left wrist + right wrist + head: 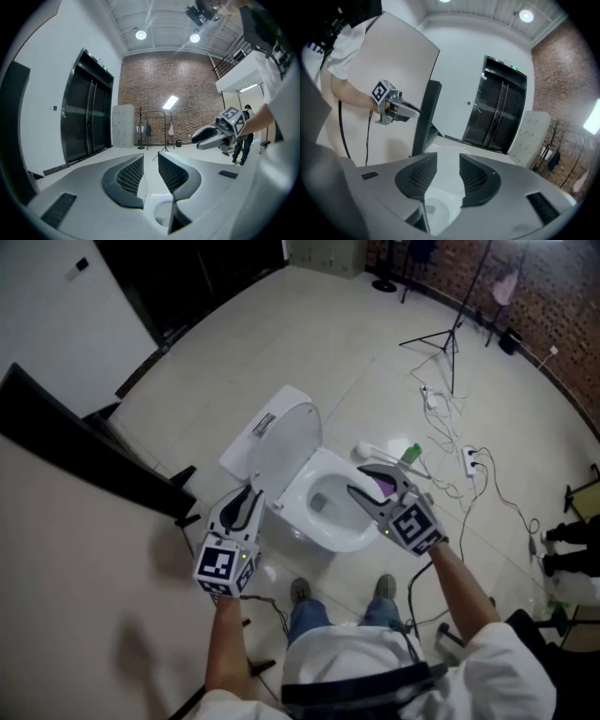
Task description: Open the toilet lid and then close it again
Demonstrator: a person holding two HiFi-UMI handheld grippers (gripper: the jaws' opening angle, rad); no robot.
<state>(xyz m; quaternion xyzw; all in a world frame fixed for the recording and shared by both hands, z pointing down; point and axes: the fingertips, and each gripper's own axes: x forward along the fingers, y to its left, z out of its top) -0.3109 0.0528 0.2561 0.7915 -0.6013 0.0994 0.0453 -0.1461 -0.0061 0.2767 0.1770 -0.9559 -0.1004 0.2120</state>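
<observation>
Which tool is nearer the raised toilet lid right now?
The left tool, beside the lid's lower left edge. The right tool is over the bowl's opposite rim, farther from the lid.

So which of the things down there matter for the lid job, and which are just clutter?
For the job: toilet lid, standing up; toilet bowl; left gripper and right gripper, both with jaws apart and empty.

Lying about: green bottle beside the bowl; power strip with cables; tripod stand; dark panel.
</observation>
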